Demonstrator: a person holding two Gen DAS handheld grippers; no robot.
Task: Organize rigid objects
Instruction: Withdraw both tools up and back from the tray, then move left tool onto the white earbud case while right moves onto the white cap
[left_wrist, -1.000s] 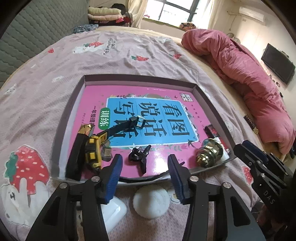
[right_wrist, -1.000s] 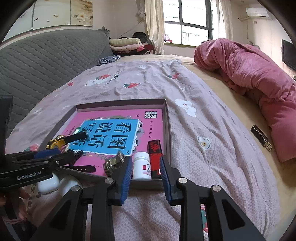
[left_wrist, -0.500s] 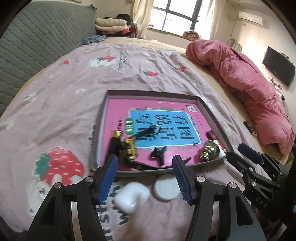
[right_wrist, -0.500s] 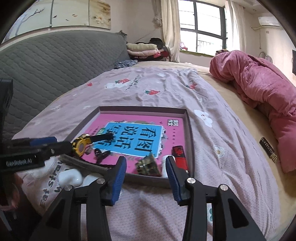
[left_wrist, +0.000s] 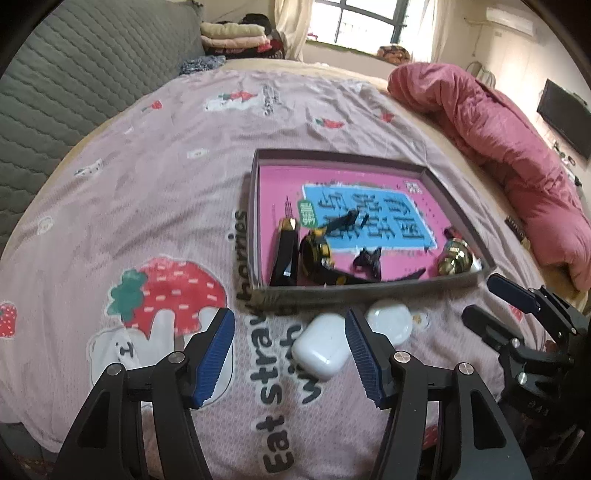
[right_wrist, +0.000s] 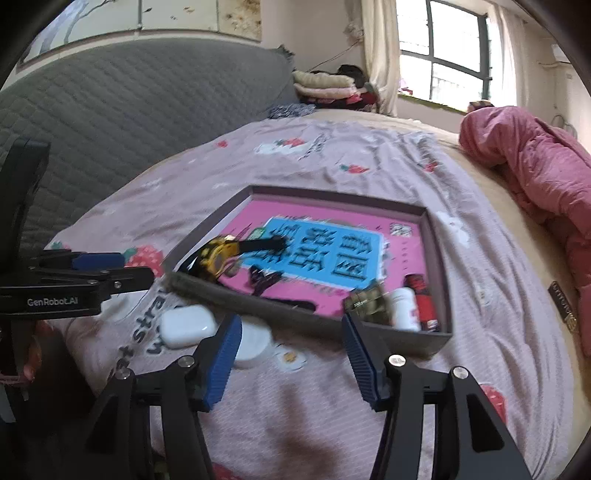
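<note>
A grey tray (left_wrist: 369, 291) with a pink book in it lies on the bed. It holds a yellow watch (left_wrist: 316, 253), a black clip (left_wrist: 367, 258), a black lighter (left_wrist: 284, 254) and a brass knob (left_wrist: 456, 256). A white pill bottle (right_wrist: 404, 308) and a red lighter (right_wrist: 421, 299) stand beside the knob (right_wrist: 367, 302). On the sheet before the tray lie a white earbud case (left_wrist: 321, 349) and a round white case (left_wrist: 389, 321). My left gripper (left_wrist: 290, 354) is open above the earbud case, pads apart from it. My right gripper (right_wrist: 291, 325) is opening, nothing between its jaws.
A rumpled pink quilt (left_wrist: 517, 147) runs along the right side of the bed. A grey quilted headboard (right_wrist: 129, 110) stands on the left, folded clothes (right_wrist: 332, 86) at the far end. The strawberry-print sheet (left_wrist: 147, 221) stretches left of the tray.
Both grippers have drawn back from the tray, so more sheet and the two white cases show. The right jaws have spread much wider. The left jaws opened a little.
</note>
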